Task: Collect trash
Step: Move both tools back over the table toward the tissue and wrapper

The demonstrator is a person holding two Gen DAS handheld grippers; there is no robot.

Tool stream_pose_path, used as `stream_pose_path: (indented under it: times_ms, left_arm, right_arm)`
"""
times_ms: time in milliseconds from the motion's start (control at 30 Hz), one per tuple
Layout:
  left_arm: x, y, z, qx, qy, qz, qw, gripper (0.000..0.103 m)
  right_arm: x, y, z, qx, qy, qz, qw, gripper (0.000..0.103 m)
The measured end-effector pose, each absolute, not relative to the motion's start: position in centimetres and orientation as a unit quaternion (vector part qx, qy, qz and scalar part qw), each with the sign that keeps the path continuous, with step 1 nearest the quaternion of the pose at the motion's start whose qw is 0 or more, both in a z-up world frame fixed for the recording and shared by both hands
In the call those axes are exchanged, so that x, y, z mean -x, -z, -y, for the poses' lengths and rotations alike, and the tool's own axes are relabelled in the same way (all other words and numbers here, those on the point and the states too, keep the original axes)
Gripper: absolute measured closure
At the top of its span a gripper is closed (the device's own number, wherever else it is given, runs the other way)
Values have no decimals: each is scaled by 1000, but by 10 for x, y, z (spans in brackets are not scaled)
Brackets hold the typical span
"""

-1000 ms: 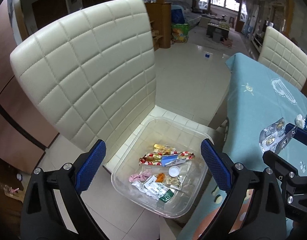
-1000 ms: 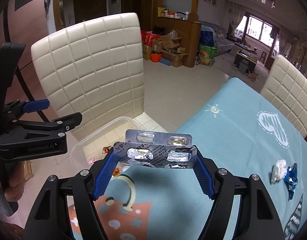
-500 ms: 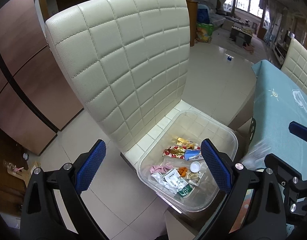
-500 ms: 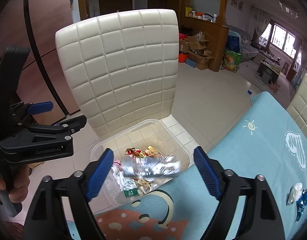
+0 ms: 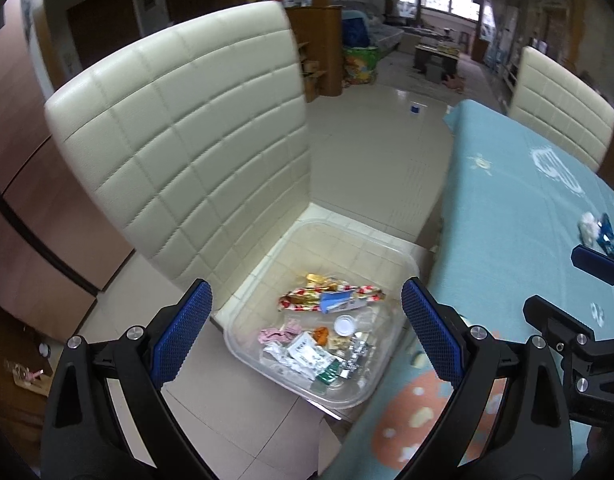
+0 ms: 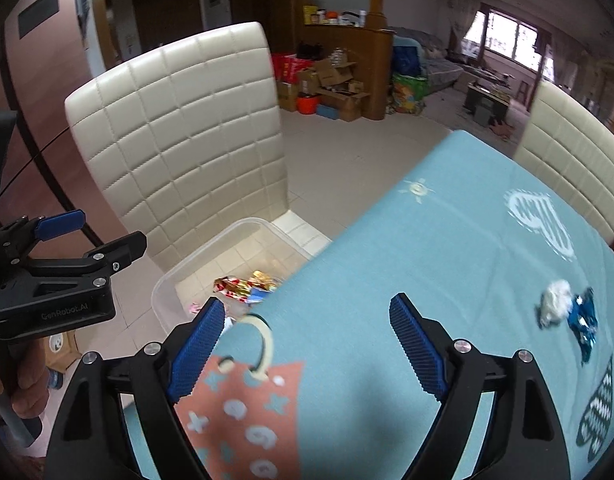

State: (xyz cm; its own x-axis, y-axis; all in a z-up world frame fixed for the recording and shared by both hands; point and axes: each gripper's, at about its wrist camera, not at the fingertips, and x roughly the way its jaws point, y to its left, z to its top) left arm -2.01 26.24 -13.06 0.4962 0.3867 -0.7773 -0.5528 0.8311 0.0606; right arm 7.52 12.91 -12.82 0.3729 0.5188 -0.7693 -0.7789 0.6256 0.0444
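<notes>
A clear plastic bin (image 5: 403,264) stands on the seat of a cream chair (image 5: 187,152) beside the table; it also shows in the right wrist view (image 6: 227,236). It holds several wrappers and a silver blister pack (image 5: 357,354). My left gripper (image 5: 303,328) is open and empty above the bin. My right gripper (image 6: 307,340) is open and empty over the table's near edge. A white crumpled wad (image 6: 555,302) and a blue foil wrapper (image 6: 585,318) lie on the teal tablecloth (image 6: 447,248) to its right.
A second cream chair (image 6: 575,160) stands at the table's far side. Tiled floor (image 5: 371,148) lies between the chairs. Boxes and a wooden cabinet (image 6: 347,68) stand in the background. A brown wall (image 5: 23,200) is on the left.
My right gripper opened and the blister pack dropped into the bin. It then swung right, back over the tablecloth. My left gripper stayed open above the bin.
</notes>
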Motion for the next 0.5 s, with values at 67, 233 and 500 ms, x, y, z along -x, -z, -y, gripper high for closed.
stream_pose_path:
  times_ms: [67,233,500]
  left_arm:
    - [12,129,-245,89,-255,-424,865,8]
    - [-11,127,-201,68,-210,-430,876,8]
    - [-48,125,-123,14,-129,-437,890,8]
  right_arm:
    - [-76,127,-111,159,-384,-394,820,21]
    - [-79,125,-58,145,-337,-396,842,21]
    - [-95,122,36,107,-234,-396,882,21]
